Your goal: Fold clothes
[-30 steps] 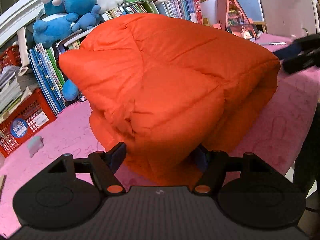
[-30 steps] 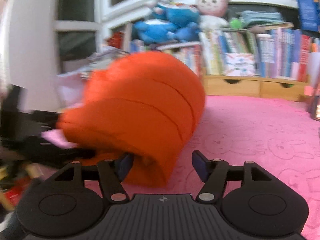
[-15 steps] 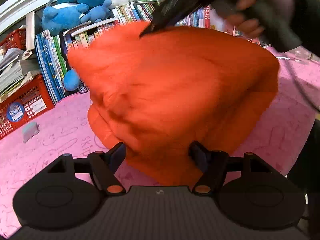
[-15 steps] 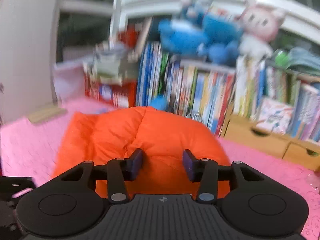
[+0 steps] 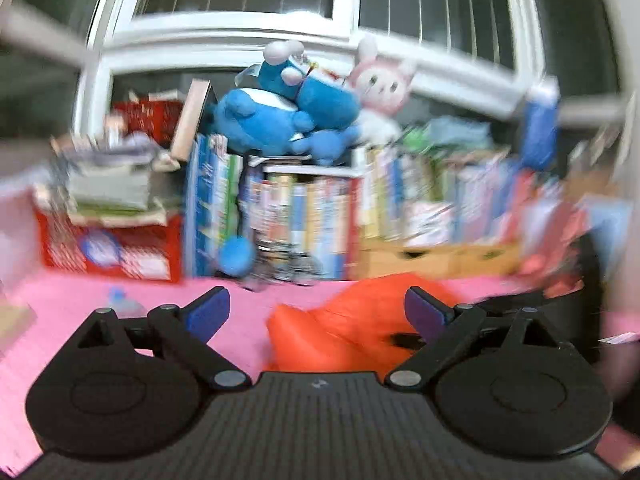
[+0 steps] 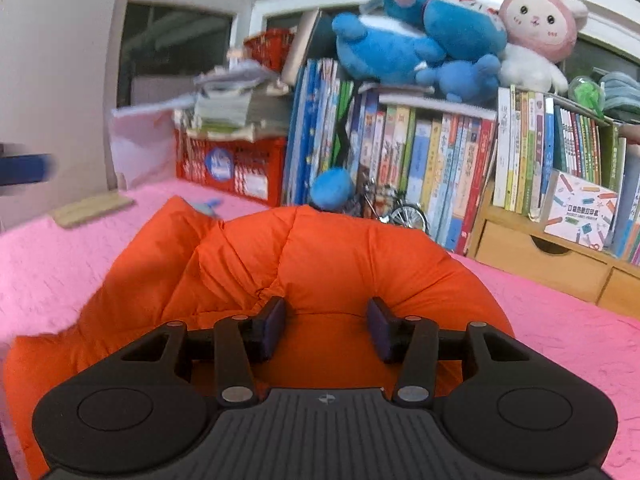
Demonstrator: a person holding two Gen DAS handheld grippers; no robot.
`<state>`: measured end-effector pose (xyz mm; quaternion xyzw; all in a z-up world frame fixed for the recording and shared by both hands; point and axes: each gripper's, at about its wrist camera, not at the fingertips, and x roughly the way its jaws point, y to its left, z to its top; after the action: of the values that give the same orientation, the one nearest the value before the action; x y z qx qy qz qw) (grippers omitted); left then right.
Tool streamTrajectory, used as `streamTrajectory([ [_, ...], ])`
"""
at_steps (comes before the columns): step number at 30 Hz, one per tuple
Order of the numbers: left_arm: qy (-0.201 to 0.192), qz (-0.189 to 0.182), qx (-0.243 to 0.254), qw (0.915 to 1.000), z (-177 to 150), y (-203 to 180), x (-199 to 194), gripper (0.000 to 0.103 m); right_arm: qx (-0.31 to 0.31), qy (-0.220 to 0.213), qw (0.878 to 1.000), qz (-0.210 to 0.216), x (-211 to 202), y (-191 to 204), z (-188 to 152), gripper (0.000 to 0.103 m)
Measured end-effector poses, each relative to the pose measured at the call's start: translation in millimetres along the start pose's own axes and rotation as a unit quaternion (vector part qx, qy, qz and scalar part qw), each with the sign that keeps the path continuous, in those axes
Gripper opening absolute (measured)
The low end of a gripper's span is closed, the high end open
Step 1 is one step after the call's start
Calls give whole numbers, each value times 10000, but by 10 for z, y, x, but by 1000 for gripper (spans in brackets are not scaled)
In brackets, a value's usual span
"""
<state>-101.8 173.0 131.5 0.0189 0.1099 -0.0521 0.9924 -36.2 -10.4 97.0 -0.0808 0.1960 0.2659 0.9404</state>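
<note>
Orange puffy jacket bunched on the pink cloth, one gripper pinching it and the other wide and empty.

Nearest in the right wrist view, the right gripper point(image 6: 326, 322) has its jaws partly closed with a puffed fold of the orange jacket point(image 6: 320, 264) bulging between the pads, which press into the fabric on both sides. The jacket lies in a rumpled heap on the pink tablecloth point(image 6: 560, 332), spreading to the left of the gripper. In the blurred left wrist view, the left gripper point(image 5: 316, 308) has just been opening; its jaws stand wide with nothing gripped, and the jacket point(image 5: 352, 332) sits low beyond them toward the right finger. Farther back stand a red crate point(image 6: 236, 168), rows of books point(image 6: 420, 168) and, on top, blue plush toys point(image 6: 416, 44) beside a pink rabbit plush point(image 6: 536, 32).
</note>
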Motion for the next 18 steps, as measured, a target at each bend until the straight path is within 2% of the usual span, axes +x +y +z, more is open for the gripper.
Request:
streamTrajectory([
  [2,196,279,446,9984,-31,-222,273,95,179,-246,9994,176,-134,-96,5,51],
  [4,530,328,770,9951,-113,-373,472,95,358,-471,9978,307,-272,-226,22,54],
  [7,1022,269,1186,9873,-251,-510,690,96,238,-351,9990,169,-296,-374,73,57],
  [13,1923,-197,404,9803,-400,-231,962,97,-626,214,9977,-140,-48,-264,8,58],
  [18,2114,-428,-209,9762,-619,-70,1054,102,-818,361,9959,-123,85,-215,-118,59],
])
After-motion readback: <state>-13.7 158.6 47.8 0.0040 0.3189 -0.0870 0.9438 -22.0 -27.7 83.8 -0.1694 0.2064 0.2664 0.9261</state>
